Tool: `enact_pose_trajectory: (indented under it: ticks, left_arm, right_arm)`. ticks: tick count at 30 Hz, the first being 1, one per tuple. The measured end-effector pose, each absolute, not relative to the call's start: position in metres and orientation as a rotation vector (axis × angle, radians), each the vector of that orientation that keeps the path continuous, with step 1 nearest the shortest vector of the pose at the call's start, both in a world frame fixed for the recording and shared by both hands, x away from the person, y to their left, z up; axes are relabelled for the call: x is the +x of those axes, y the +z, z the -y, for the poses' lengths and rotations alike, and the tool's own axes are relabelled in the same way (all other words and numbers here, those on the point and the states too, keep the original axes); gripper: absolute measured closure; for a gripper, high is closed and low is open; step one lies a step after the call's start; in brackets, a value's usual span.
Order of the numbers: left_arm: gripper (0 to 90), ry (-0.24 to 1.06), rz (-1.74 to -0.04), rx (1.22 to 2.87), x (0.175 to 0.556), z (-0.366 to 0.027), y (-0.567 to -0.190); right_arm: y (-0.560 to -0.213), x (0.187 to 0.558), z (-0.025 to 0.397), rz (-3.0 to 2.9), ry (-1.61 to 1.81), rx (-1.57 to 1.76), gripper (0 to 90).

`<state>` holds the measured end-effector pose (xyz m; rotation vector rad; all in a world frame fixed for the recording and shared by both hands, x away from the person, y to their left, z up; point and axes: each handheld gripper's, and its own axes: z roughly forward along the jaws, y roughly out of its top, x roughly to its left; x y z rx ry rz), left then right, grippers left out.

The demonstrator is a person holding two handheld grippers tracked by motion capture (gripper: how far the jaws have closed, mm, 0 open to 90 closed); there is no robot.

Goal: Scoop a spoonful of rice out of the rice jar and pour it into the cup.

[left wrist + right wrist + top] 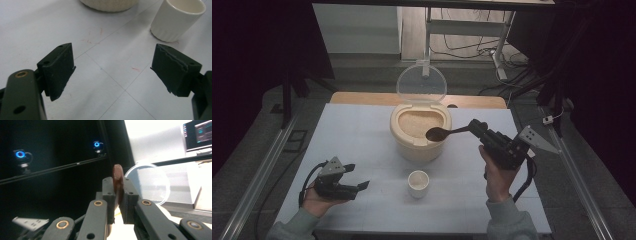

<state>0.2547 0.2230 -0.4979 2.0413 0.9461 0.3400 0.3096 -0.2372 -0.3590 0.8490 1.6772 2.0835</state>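
Spoon [447, 133], clamped in your right gripper [477, 128], hangs over the rice bin [418, 145]; cup [418, 183] lies nearer you; left gripper [357, 177] gapes empty.

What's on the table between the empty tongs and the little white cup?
Nothing. In the high view, bare white table runs from the left tongs to the cup; the left gripper view shows faint lines and red marks there.
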Motion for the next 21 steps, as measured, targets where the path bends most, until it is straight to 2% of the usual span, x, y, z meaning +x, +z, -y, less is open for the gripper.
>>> enact_pose_trajectory:
  ticks: [12,21]
  left_arm:
    - [18.1,0.324,-0.950,2.044,0.256,-0.224,-0.500]
    - [17.5,0.310,-0.957,2.054,0.257,-0.223,-0.501]
  right_arm:
    - [-0.358,0.352,0.220,-1.657,1.980,0.943,83.2]
    - [-0.361,0.367,0.205,-1.696,1.808,0.944,83.2]
